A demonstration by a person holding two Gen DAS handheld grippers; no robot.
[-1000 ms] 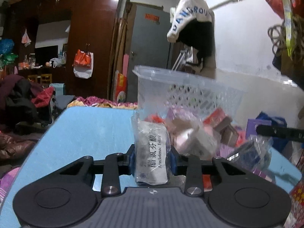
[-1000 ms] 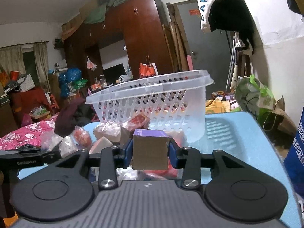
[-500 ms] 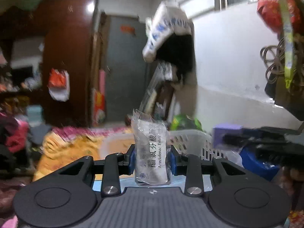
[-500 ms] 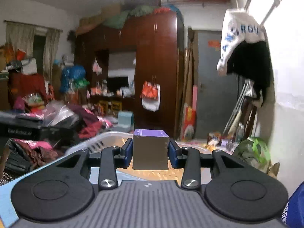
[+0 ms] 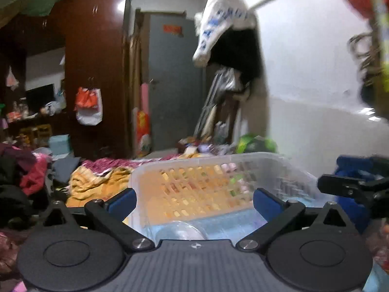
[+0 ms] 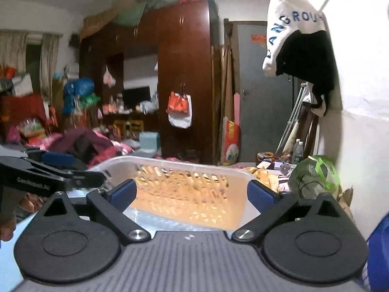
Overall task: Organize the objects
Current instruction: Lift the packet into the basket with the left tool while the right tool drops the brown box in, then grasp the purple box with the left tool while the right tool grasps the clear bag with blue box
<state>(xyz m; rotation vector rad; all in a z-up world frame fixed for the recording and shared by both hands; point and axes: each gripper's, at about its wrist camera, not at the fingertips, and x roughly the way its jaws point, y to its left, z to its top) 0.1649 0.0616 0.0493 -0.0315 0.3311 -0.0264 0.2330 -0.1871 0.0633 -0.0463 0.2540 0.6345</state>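
A clear plastic basket (image 5: 209,182) with perforated walls stands just in front of and below both grippers; it also shows in the right wrist view (image 6: 189,189). My left gripper (image 5: 193,200) is open and empty above the basket's near rim. My right gripper (image 6: 192,193) is open and empty over the same basket. The right gripper's black frame (image 5: 352,187) shows at the right edge of the left wrist view. The left gripper's frame (image 6: 48,177) shows at the left of the right wrist view. The packet and the box that were held are hidden.
A blue table surface (image 5: 218,221) shows under the basket. A white wall (image 6: 359,133) stands close on the right. A green bag (image 6: 316,175) lies beyond the basket. A dark wardrobe (image 6: 184,85) and cluttered bedding (image 5: 97,177) fill the background.
Both grippers opened over the basket. The white medicine packet left the left gripper and the purple-topped box left the right gripper. Both dropped out of sight.
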